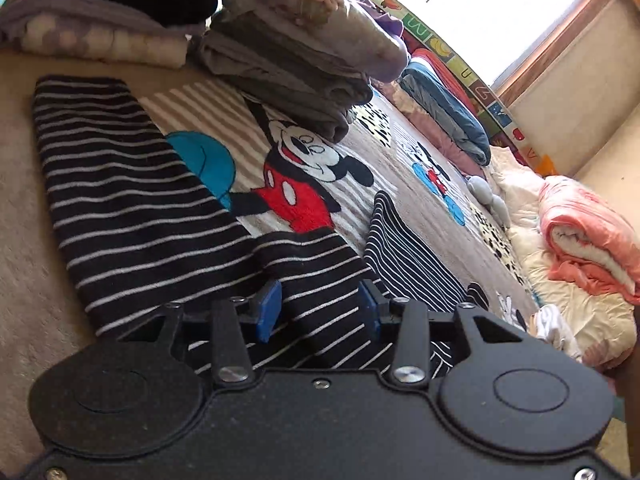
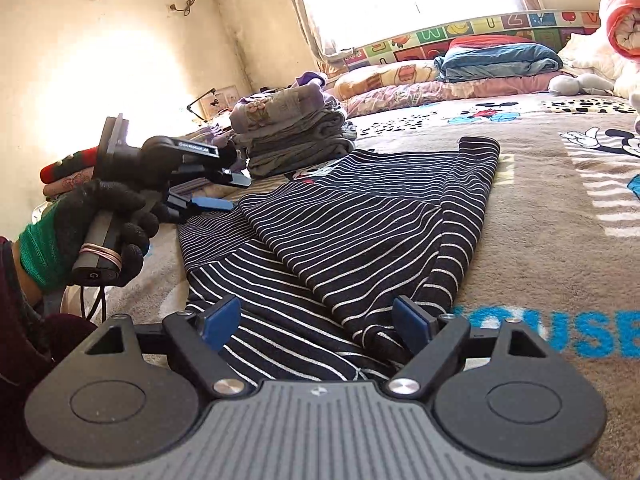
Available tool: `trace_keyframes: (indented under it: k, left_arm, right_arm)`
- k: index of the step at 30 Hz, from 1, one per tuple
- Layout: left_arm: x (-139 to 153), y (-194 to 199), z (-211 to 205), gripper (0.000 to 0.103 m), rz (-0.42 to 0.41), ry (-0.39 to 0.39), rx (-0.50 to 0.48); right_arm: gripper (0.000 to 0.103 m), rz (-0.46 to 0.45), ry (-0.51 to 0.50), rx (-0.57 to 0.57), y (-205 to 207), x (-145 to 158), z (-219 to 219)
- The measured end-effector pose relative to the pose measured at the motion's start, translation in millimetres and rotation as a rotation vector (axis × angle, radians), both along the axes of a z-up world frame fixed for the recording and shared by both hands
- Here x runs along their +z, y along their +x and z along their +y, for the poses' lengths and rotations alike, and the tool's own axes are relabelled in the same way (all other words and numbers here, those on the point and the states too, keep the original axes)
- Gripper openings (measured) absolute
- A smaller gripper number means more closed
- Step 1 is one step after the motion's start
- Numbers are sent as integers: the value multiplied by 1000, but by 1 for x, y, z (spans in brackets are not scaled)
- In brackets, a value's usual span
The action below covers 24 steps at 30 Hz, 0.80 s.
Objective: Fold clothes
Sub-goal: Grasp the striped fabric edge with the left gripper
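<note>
A black garment with thin white stripes (image 1: 132,208) lies spread on the Mickey Mouse blanket (image 1: 240,120), with one long part folded across it (image 2: 360,220). My left gripper (image 1: 320,312) hovers low over the garment's near edge. Its blue pads (image 1: 269,312) stand apart with striped cloth lying under the gap, not pinched. In the right wrist view a gloved hand (image 2: 100,216) holds that left gripper (image 2: 236,192) at the garment's left edge, with nothing between its fingers. My right gripper (image 2: 318,322) is open wide over the garment's near hem, its pads clear of the cloth.
A stack of folded grey and lilac clothes (image 2: 296,144) sits beyond the garment, with a second pile (image 1: 100,20) beside it. Pillows and a blue quilt (image 2: 496,62) line the alphabet mat under the window. A rolled pink blanket (image 1: 592,236) lies to the right.
</note>
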State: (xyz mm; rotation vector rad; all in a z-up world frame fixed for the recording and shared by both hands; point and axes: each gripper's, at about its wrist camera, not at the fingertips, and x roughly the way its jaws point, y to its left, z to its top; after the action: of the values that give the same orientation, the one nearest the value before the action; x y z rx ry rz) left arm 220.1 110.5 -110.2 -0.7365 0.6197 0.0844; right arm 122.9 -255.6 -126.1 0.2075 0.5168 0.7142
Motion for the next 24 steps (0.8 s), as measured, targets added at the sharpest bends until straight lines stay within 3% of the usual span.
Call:
trace_keyframes:
  k: [3,6,7,8,9,15,24]
  left_arm:
    - [-12,5,2,40,13,-44,29]
    - [-12,11,4,36,-25,-76,33]
    - [-10,13,3,31,-37,-57,30]
    - [-6,13,2,7,-53,-33,23]
    - [-2,12,1,2,-70,-9,15]
    - [44,-17,-1,2,-271,76,4]
    - [49,7,-6,2,-299,174,-49]
  right_arm:
    - [83,-2,-6,-6,-1,-1,1]
    - [83,-9,-19,-6,-3,-2,3]
    - [83,-12,-22,-4,-4,-2,3]
    - [83,-15,-22,-3,-4,-2,3]
    - [83,-16,-22,-2,-5,-3,3]
    - [83,-25,-5,-6,-7,-3,-1]
    - [83,-78,4,1,-13,1,-1]
